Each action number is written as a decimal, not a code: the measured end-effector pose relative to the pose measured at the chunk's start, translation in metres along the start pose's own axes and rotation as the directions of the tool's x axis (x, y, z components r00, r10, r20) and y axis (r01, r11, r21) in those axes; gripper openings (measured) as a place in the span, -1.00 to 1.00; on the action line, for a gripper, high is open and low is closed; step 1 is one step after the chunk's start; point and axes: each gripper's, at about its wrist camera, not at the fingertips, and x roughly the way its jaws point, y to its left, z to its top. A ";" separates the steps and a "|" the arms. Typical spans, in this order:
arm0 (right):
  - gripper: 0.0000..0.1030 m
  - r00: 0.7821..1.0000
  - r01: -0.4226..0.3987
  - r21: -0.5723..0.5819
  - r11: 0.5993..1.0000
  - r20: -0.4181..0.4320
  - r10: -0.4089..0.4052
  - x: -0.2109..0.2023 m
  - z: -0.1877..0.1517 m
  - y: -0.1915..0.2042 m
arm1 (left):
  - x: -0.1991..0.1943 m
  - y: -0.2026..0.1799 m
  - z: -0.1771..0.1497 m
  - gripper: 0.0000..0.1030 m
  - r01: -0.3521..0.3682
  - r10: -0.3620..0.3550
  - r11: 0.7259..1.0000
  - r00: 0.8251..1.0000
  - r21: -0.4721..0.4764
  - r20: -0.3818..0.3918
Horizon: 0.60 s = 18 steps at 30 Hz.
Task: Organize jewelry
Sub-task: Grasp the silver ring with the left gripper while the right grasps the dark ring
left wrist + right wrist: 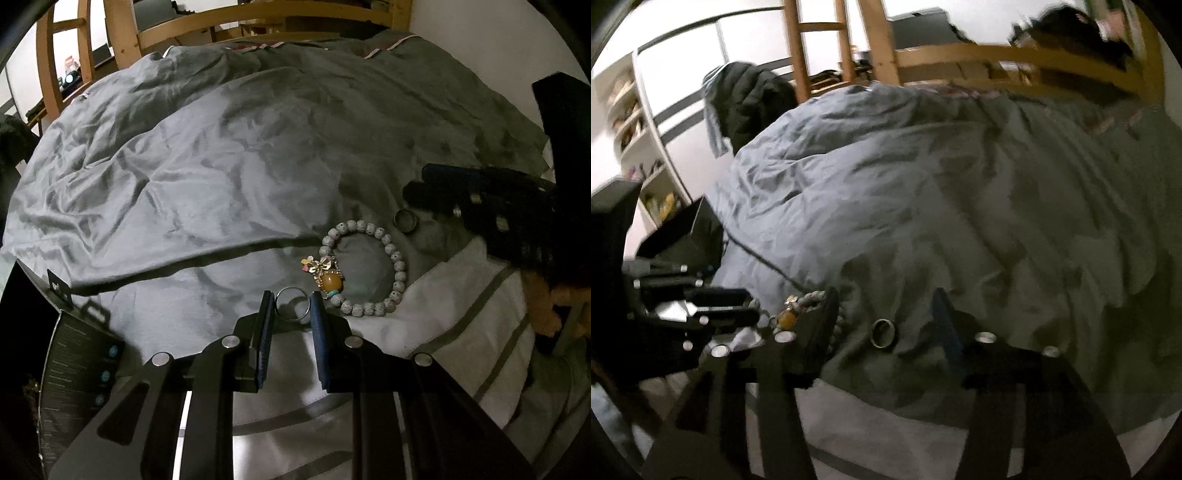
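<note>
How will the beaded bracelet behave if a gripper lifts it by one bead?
The beaded bracelet would probably sag out of its round shape, since it is separate beads on a string. Its amber charm looks heavier, so that side likely hangs lowest.

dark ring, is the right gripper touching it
Apart. The right wrist view shows the dark ring lying on the grey duvet between the right gripper's spread fingers, with cloth showing on both sides.

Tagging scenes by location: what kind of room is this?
Most likely a bedroom: a rumpled grey duvet covers a bed, a light wooden bed frame stands behind it, and white open shelves line the wall.
</note>
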 end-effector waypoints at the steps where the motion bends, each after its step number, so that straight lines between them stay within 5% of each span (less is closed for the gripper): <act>1: 0.02 1.000 0.012 -0.021 1.000 -0.003 -0.012 0.001 0.000 0.003 | 0.001 0.000 0.000 -0.62 0.001 -0.001 1.000 1.000 -0.001 0.000; 7: -0.55 0.990 0.086 -0.146 0.985 -0.095 -0.101 0.025 -0.010 0.018 | 0.002 -0.002 0.001 -0.62 0.011 -0.011 1.000 1.000 0.011 -0.001; 18: -0.87 0.996 0.056 -0.049 0.997 -0.073 -0.059 0.018 -0.005 0.000 | 0.003 -0.002 0.000 -0.62 0.008 -0.007 1.000 1.000 0.013 -0.009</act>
